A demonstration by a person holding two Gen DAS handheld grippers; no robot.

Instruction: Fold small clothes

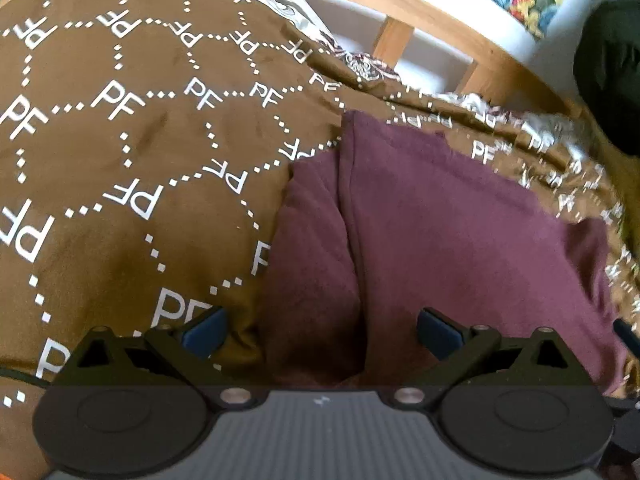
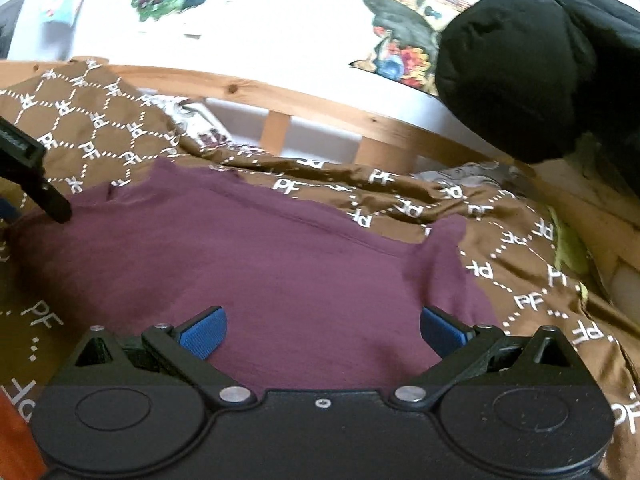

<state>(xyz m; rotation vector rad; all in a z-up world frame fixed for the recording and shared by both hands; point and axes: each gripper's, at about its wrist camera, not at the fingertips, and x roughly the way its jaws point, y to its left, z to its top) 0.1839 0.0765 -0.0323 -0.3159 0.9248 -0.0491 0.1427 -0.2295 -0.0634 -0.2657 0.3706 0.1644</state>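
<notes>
A maroon garment [image 1: 440, 232] lies spread on a brown bedspread [image 1: 120, 140] printed with white letters; a fold line runs down its left part. My left gripper [image 1: 320, 332] hovers open just above the garment's near left side, blue pads [image 1: 206, 332] wide apart with nothing between them. In the right wrist view the same maroon garment [image 2: 260, 256] fills the middle, a sleeve sticking out at the right. My right gripper [image 2: 322, 334] is open over its near edge, holding nothing. The left gripper's black finger [image 2: 36, 184] shows at the left edge.
A wooden bed rail [image 2: 320, 112] with slats runs behind the bedspread [image 2: 520, 280], and a white wall with colourful pictures [image 2: 400, 40] stands beyond. A bulky black cloth item [image 2: 520, 64] hangs at the upper right. A yellow-green scrap [image 2: 568, 248] lies by the right rail.
</notes>
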